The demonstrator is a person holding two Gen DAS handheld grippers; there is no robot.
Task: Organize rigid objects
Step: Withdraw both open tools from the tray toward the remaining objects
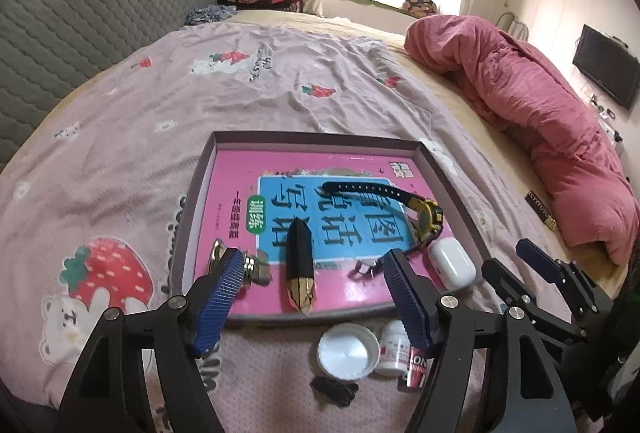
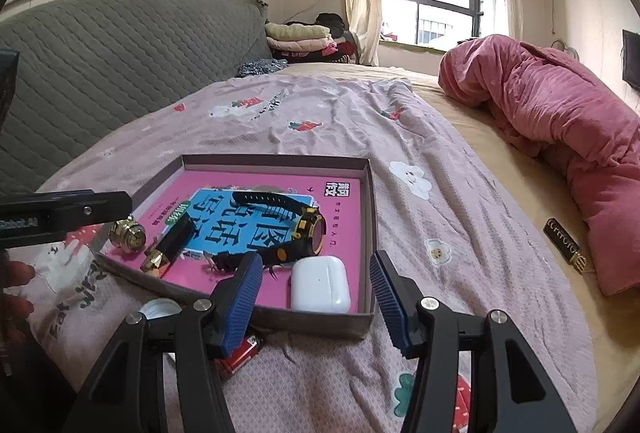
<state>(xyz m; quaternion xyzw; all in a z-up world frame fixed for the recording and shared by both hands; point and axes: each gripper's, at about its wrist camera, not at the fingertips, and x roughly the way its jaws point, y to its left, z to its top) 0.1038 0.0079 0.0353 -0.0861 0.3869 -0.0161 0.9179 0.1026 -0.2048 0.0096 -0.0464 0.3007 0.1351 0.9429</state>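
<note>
Lipstick lies lengthwise, gold end toward camera.

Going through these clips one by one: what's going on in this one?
A person is sorting small objects into a shallow box on a bed. Inside lie a pink book, a watch, a white earbud case, a black-and-gold piece and a gold knob. Both the left gripper and right gripper are open and empty.
</note>
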